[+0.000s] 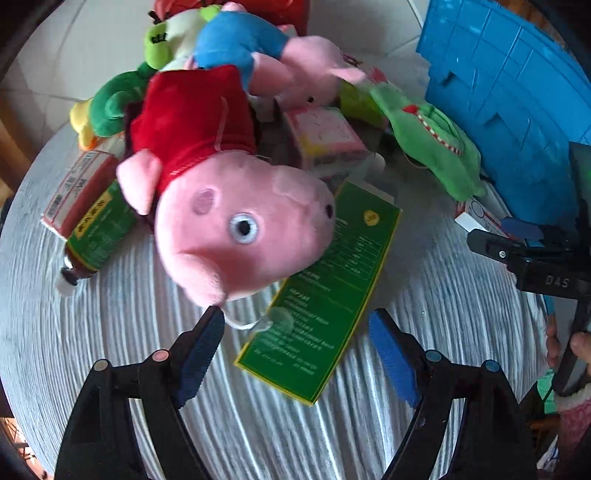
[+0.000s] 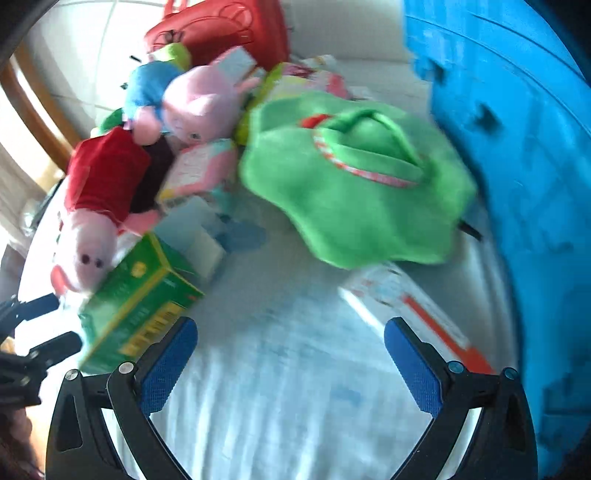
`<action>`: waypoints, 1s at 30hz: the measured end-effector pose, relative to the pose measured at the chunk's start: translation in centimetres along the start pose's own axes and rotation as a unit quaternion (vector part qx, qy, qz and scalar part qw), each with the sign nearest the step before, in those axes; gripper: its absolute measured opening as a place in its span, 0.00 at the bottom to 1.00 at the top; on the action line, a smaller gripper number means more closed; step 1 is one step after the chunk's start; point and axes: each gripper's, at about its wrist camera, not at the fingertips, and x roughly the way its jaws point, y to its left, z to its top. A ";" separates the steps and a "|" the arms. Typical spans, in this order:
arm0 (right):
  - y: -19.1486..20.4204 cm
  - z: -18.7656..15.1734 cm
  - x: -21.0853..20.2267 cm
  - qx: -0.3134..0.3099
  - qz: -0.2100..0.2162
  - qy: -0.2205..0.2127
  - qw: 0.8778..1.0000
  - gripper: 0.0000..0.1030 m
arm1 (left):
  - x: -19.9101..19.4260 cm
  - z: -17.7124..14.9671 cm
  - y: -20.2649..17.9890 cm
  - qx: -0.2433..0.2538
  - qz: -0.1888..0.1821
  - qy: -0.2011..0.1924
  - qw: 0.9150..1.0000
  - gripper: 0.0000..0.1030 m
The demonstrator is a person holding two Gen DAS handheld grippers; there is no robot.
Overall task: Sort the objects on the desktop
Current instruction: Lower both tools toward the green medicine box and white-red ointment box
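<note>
Desktop objects are piled toward the far side of the round white ridged tabletop [image 1: 110, 350]. Nearest is the flat green cardboard box [image 1: 321, 288], lying near the tabletop's near edge, with the pink plush pig in a red dress [image 1: 236, 221] resting its head partly on it. The left gripper [image 1: 295, 332] hangs wide open just short of the pig's snout, holding nothing. The right gripper [image 2: 288, 343] is spread wide too, empty, over bare tabletop; that view's pretty blurry. Beyond it sits a green plush pouch [image 2: 354, 199], next to the blue plastic crate [image 2: 517, 147] along the right edge. Further back there's a second pink pig in blue [image 1: 258, 55] and a red bag [image 2: 229, 29].
</note>
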 end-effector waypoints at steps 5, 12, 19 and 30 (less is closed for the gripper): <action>-3.6 -0.9 1.2 0.016 -0.026 0.019 0.999 1.00 | 3.9 1.7 -1.3 -0.019 0.016 0.030 0.999 0.78; -2.6 0.1 3.0 -0.035 -0.085 -0.008 0.996 1.00 | 5.4 2.9 -2.9 -0.033 0.049 0.022 0.998 0.80; -3.7 0.1 4.3 0.018 -0.036 0.041 0.998 1.00 | 5.5 2.7 -3.4 -0.057 0.077 0.006 0.995 0.80; -2.7 -1.9 2.6 0.063 0.025 0.000 0.998 1.00 | 7.5 2.9 -4.1 -0.034 0.109 0.001 0.993 0.89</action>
